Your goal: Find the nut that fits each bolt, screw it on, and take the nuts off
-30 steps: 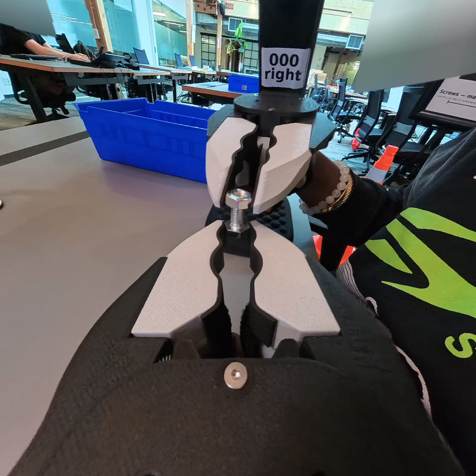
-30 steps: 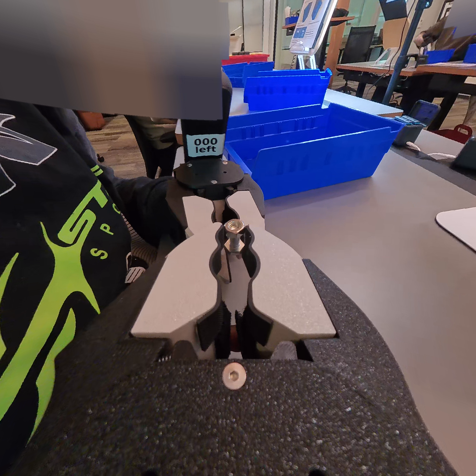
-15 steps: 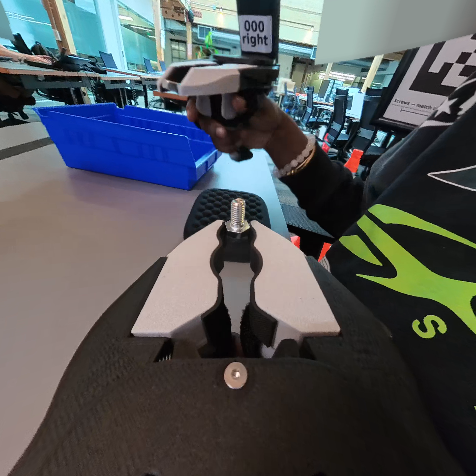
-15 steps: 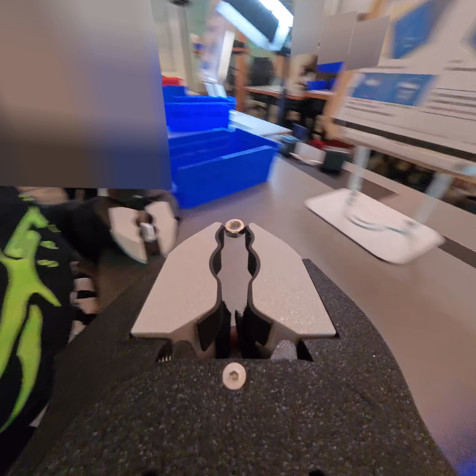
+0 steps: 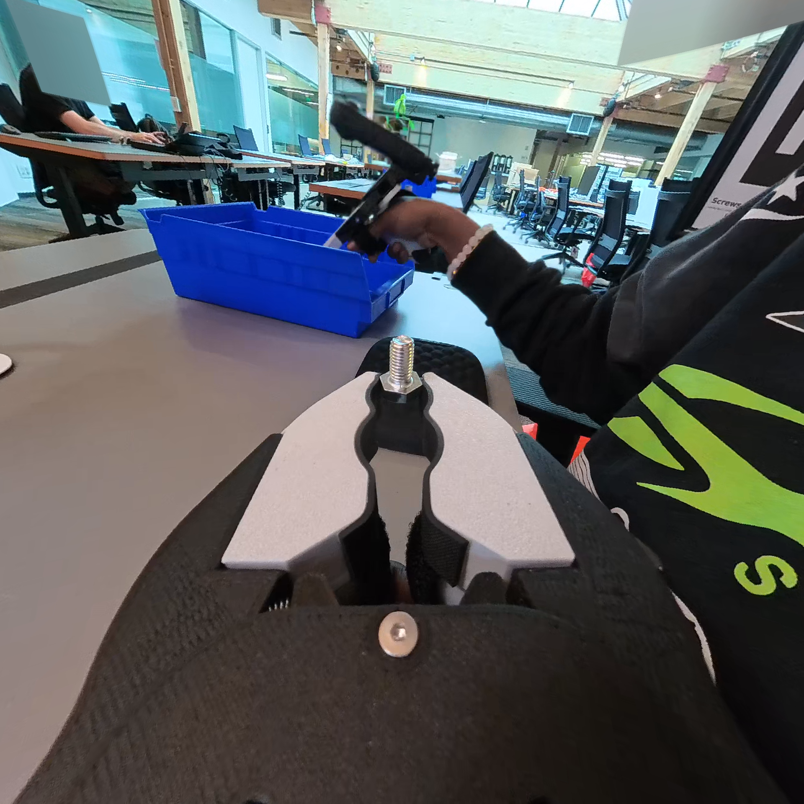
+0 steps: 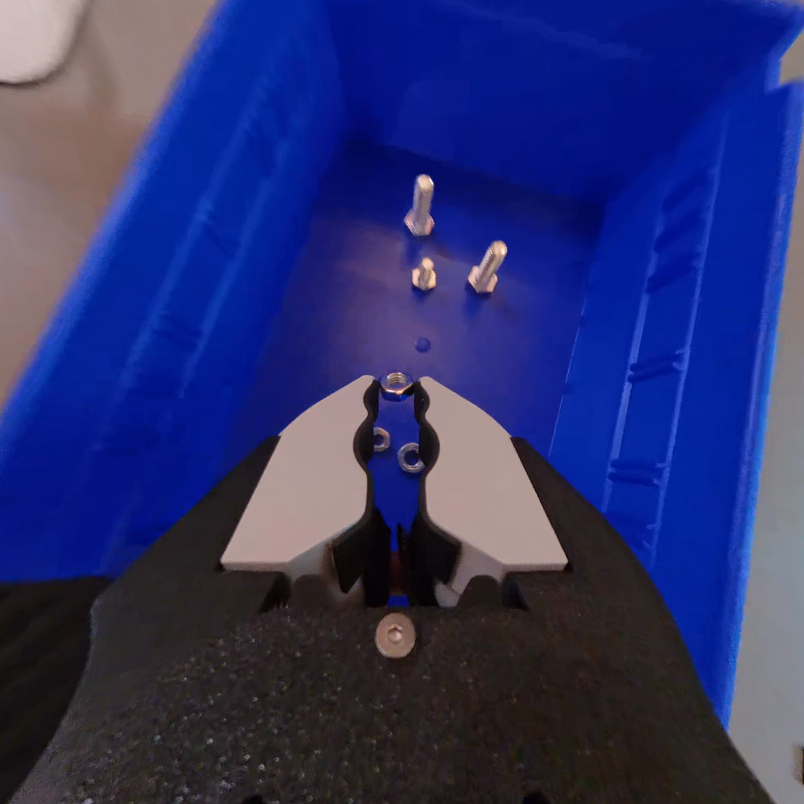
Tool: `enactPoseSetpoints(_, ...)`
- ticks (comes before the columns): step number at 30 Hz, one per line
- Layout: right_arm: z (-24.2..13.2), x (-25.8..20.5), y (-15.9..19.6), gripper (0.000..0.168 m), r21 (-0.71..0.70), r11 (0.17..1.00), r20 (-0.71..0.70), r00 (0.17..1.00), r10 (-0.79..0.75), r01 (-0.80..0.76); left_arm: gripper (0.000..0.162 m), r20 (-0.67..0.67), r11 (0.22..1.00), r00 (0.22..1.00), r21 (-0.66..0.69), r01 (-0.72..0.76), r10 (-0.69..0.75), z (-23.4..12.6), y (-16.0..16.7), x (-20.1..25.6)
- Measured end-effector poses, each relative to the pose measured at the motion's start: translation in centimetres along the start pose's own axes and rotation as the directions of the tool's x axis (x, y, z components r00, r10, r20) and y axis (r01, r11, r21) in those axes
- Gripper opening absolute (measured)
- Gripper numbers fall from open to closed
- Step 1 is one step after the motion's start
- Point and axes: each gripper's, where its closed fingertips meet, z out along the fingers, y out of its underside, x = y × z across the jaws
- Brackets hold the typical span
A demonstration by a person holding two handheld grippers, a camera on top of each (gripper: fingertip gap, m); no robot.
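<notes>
My left gripper (image 5: 399,383) is shut on a silver bolt (image 5: 400,361) by its hex head, thread pointing away, bare of any nut, held above the grey table (image 5: 130,391). My right gripper (image 6: 395,383) is shut on a silver hex nut (image 6: 395,383) and points down into the blue bin (image 6: 195,283). In the left wrist view it (image 5: 348,235) hangs over that bin (image 5: 269,269), its tips hidden behind the bin wall. Three bolts (image 6: 418,209) (image 6: 423,275) (image 6: 487,267) stand on their heads on the bin floor. Two loose nuts (image 6: 381,438) (image 6: 410,457) lie below my right fingers.
A black honeycomb pad (image 5: 435,361) lies on the table just beyond the left gripper. The person's sleeve (image 5: 544,313) and dark shirt fill the right side. A white base plate (image 6: 30,39) sits on the table left of the bin. Desks and chairs stand far behind. One gripper's finger ends stand about 40 centimetres off the other's.
The right gripper took the nut off the bolt's end, swung away from the left gripper and now points down into the blue bin. The left gripper stays put with the bolt.
</notes>
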Motion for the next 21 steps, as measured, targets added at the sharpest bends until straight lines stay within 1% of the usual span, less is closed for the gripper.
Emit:
enactPoseSetpoints(2,1.3,0.5,1.0,0.016,-0.073,0.997,-0.009,1.000,0.013,-0.014,0.016,0.003,1.000,1.000,-0.002,-0.001,0.001,0.0,0.0,0.0)
enactPoseSetpoints(5,2.5,0.6,1.8,0.016,-0.139,0.990,0.001,1.000,0.020,-0.020,0.015,0.004,1.000,1.000,0.000,0.001,-0.001,-0.1,0.0,-0.1)
enactPoseSetpoints(9,3.2,0.3,2.7,0.016,-0.213,0.977,0.014,1.000,0.009,-0.006,0.015,0.007,1.000,1.000,0.003,0.007,-0.007,-0.1,0.0,-0.2)
enactPoseSetpoints(12,3.2,0.2,3.0,0.016,-0.239,0.971,0.024,1.000,0.014,-0.008,0.016,0.009,1.000,1.000,-0.001,0.007,-0.007,-0.1,0.1,-0.2)
enactPoseSetpoints(14,3.1,0.2,3.2,0.025,-0.251,0.968,0.025,1.000,0.018,-0.012,0.016,0.011,1.000,1.000,-0.003,0.006,-0.006,-0.1,0.1,-0.2)
enactPoseSetpoints(15,3.0,0.3,3.0,0.030,-0.239,0.971,0.019,1.000,0.020,-0.015,0.016,0.013,1.000,1.000,-0.003,0.006,-0.006,-0.1,0.1,-0.3)
enactPoseSetpoints(17,2.2,0.3,1.9,0.030,-0.165,0.986,0.004,1.000,0.028,-0.027,0.016,0.024,1.000,1.000,-0.001,0.007,-0.007,-0.1,0.1,-0.4)
enactPoseSetpoints(19,0.6,-0.8,-0.4,0.028,-0.023,1.000,0.013,1.000,0.019,-0.019,0.016,0.042,1.000,0.999,0.001,0.010,-0.010,-0.2,0.0,-0.7)
enactPoseSetpoints(21,-1.8,-4.3,-3.5,0.027,0.172,0.985,0.092,0.995,-0.044,0.028,0.016,0.056,1.000,0.998,0.001,0.017,-0.017,-0.2,0.1,-1.0)
